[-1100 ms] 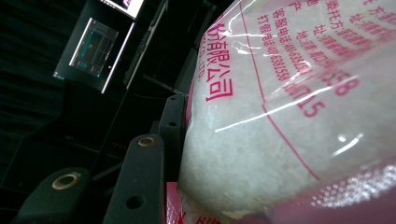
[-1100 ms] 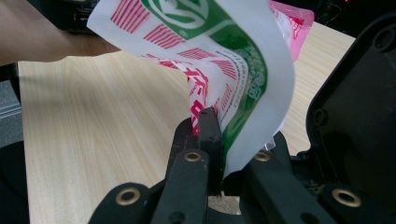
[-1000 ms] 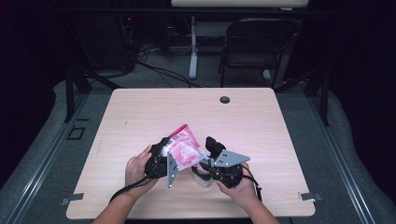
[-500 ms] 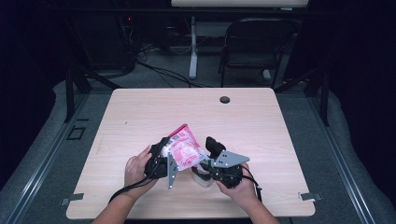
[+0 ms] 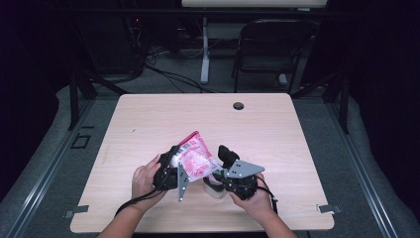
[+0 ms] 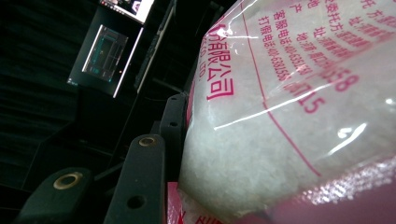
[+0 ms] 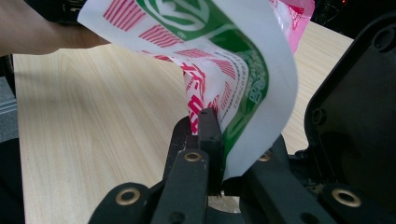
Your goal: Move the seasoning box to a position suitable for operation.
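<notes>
I see a dark room with a chair point(image 5: 275, 49) and cables behind a pale wood table point(image 5: 148, 124); a small black disc point(image 5: 238, 105) lies near the table's far edge. From the high view, both my hands meet at the near middle of the table, lifting a pink bag point(image 5: 194, 157) between them. The left gripper point(image 5: 171, 171) grips the bag's left side, and the right gripper point(image 5: 220, 173) takes it from the lower right. The bag's long axis runs from near-right to far-left, its pink top corner pointing up and away from me.

The left gripper view gives what the high view cannot: the bag point(image 6: 289, 116) is clear film full of white grains, printed with red characters, bulging against the one dark jaw in frame. The jaws stand partly spread and clamp its thick body.

The right gripper view shows the other face of the bag point(image 7: 224, 60), white with green and red print, curling over and down into the jaws. There the jaws are pressed together, pinching a thin edge of the film low between their tips. My left hand point(image 7: 42, 28) shows at the upper left of that view, above bare tabletop.
</notes>
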A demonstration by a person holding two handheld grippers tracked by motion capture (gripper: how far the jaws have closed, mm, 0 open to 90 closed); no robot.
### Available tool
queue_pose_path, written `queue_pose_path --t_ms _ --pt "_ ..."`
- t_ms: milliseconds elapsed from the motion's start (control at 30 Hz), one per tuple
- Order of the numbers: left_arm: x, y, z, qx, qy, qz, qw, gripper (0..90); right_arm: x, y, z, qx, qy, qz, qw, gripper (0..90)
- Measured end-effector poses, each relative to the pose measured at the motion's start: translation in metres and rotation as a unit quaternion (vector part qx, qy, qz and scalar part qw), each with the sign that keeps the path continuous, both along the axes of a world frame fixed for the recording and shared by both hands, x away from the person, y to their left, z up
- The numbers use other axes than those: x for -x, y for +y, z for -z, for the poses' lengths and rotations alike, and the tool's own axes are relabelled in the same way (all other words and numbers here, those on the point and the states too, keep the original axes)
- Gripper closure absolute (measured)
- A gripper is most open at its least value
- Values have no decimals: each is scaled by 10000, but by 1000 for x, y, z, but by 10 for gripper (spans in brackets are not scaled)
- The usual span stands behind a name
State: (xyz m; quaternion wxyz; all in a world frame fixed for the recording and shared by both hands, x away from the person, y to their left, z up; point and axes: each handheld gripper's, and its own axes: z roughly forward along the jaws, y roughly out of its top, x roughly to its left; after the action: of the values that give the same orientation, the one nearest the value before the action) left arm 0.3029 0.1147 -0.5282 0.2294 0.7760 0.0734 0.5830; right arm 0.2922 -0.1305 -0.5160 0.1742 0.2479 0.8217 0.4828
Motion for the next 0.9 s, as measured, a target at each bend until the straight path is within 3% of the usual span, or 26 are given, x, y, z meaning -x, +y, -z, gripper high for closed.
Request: queue_pose_path --t_ms 900 --pt "7 -3 -4 -195 -273 99 9994 666 2 -3 3 102 2 30 9999 897"
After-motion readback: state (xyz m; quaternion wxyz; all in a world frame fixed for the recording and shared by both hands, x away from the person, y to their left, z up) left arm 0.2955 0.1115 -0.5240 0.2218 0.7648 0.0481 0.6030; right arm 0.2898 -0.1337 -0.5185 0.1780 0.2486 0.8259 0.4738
